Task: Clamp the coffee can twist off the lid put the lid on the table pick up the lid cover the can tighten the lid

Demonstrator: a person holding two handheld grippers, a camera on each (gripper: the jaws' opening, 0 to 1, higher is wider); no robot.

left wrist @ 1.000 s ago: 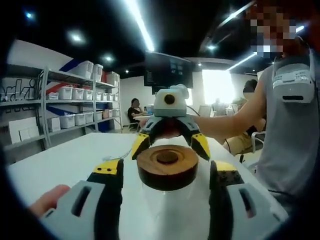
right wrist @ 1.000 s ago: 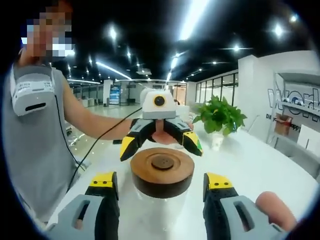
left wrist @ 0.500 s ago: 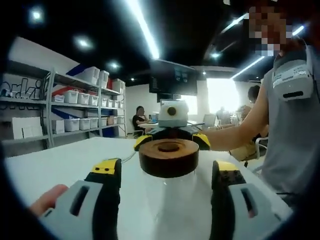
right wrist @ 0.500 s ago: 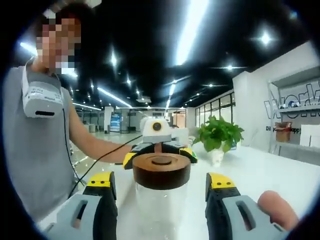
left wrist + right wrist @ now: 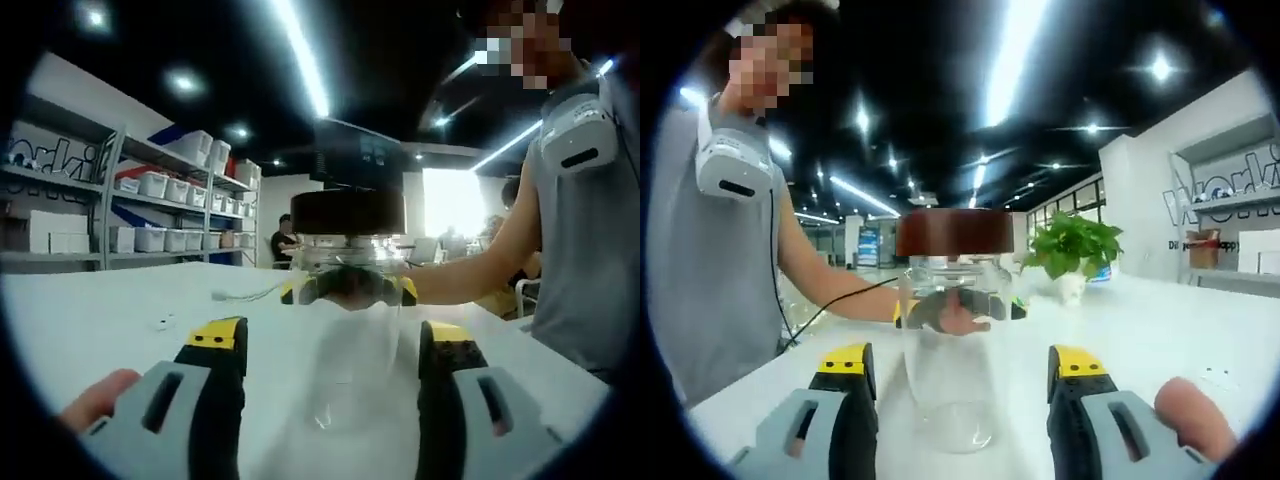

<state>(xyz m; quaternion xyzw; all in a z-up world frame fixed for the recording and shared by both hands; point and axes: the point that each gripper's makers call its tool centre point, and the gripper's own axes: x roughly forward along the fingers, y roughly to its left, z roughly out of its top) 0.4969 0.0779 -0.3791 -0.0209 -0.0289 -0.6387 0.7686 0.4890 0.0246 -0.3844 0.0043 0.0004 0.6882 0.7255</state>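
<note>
1. You are at the clamping step: the clear glass coffee can [image 5: 348, 330] stands on the white table [image 5: 120, 300], straight ahead between your left gripper's [image 5: 330, 350] spread jaws, not yet gripped.
2. In the right gripper view the same can [image 5: 952, 350] sits between your right gripper's [image 5: 958, 375] jaws, which also stand apart and touch nothing.
3. The dark wooden lid [image 5: 954, 232] is on the can, untouched.
4. Next, judge which gripper closes on the glass body and squeeze squarely; the smooth wall could slip.
5. Compared with a second ago, both cameras have dropped from looking down on the lid to level with the can's body; the opposite gripper now shows through the glass.
</note>
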